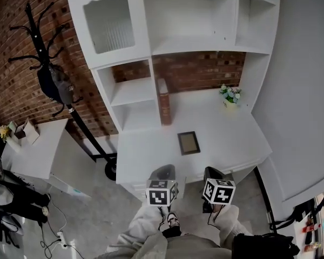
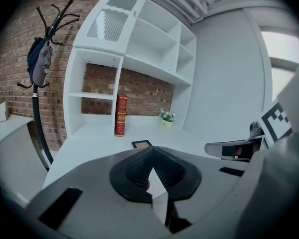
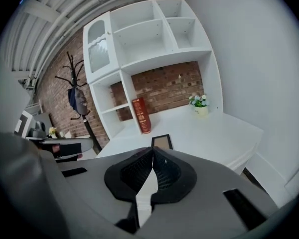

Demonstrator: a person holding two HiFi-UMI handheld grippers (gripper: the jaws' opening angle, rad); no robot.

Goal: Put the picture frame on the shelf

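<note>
Left gripper: left gripper [image 2: 150, 156] has its jaws together, tips touching, with nothing held between them; in the head view it hangs low, just off the front edge of the desk.
Right gripper: right gripper [image 3: 152, 153] is likewise closed and empty, just beside the left one and level with it, also short of the desk's front edge.
Picture frame: picture frame [image 1: 188, 142] lies flat on the desk top, dark-rimmed, near the front and ahead of both grippers, touched by neither.
Desk: white desk [image 1: 232, 144] carries the frame, the book and the flowers.
Book: red book [image 1: 163, 101] stands upright at the back of the desk, against the divider of the shelf unit, well behind the frame.
Flowers: small flower pot [image 1: 230, 96] sits at the desk's back right corner.
Shelf unit: white shelf unit [image 1: 189, 42] rises above the desk; its open compartments show bare boards.
Surroundings: brick wall [image 1: 11, 85] behind, a black coat rack [image 1: 46, 63] with a dark bag to the left, and a white side table [image 1: 38, 150] below it.
</note>
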